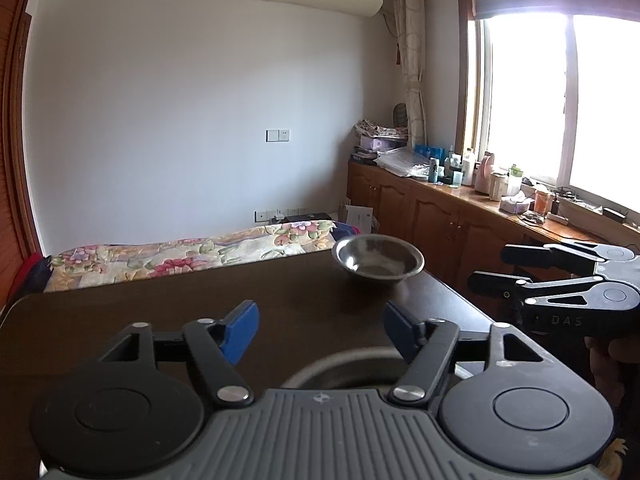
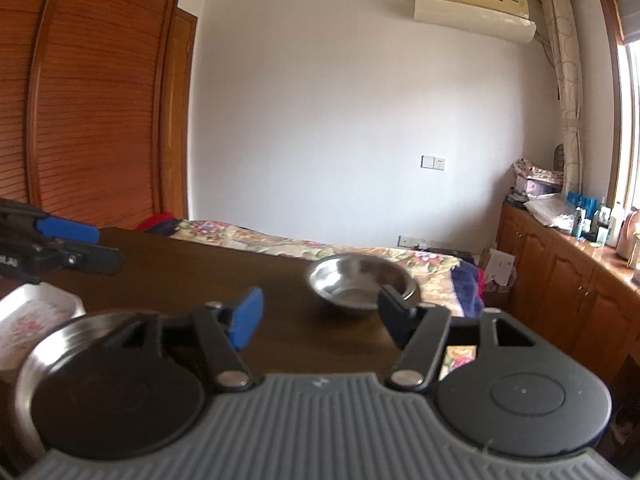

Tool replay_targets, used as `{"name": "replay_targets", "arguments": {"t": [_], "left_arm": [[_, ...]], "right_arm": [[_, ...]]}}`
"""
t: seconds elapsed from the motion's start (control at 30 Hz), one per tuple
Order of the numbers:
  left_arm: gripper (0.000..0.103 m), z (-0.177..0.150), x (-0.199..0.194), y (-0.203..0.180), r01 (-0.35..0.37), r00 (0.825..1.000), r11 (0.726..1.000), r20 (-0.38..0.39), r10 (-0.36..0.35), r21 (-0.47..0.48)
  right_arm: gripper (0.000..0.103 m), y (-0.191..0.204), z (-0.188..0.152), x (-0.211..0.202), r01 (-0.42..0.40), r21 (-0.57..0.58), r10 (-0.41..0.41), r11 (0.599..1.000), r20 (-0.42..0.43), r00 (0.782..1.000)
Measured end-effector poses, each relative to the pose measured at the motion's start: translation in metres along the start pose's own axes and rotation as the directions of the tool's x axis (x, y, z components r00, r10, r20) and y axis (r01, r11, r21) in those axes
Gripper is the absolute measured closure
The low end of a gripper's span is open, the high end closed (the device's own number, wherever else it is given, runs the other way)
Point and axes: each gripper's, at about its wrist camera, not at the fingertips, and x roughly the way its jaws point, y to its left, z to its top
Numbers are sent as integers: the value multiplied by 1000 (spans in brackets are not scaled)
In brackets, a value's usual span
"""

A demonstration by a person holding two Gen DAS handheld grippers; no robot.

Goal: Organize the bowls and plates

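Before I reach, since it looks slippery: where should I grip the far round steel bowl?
Pinch the near rim of the far round steel bowl, one finger inside, one outside, coming from the front. It sits upright and open, and its thin flared lip suits the open right gripper.

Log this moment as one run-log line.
left gripper: open, empty | right gripper: open, empty | far steel bowl: on table, untouched | near steel bowl: beside floral dish

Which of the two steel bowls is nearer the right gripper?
The near steel bowl, beside the white dish, under the right gripper. The far bowl sits at the table's far edge.
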Motion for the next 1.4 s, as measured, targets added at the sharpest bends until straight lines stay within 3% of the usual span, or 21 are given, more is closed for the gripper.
{"name": "replay_targets", "arguments": {"t": [0.13, 0.5, 0.87, 1.07, 1.17, 1.4], "left_arm": [[7, 13, 17, -2, 0, 1000, 1000, -4, 0, 24], [7, 44, 72, -14, 61, 995, 997, -82, -57, 51], [7, 62, 133, -12, 34, 988, 997, -155, -24, 63], [16, 63, 163, -9, 19, 981, 998, -193, -7, 61], [25, 62, 177, -10, 23, 974, 998, -226, -8, 63], [35, 57, 203, -11, 41, 955, 995, -296, -14, 86]], "right_arm": [[29, -12, 7, 16, 11, -21, -11, 1000, -1, 1000], [29, -30, 5, 57, 5, -34, -7, 999, -48, 999], [29, -58, 6, 96, -9, 31, 12, 999, -118, 993], [29, -68, 2, 111, -14, 61, 23, 998, -148, 989], [34, -72, 0, 119, -27, 84, 41, 996, -169, 985], [43, -78, -6, 128, -46, 129, 73, 991, -212, 974]]}}
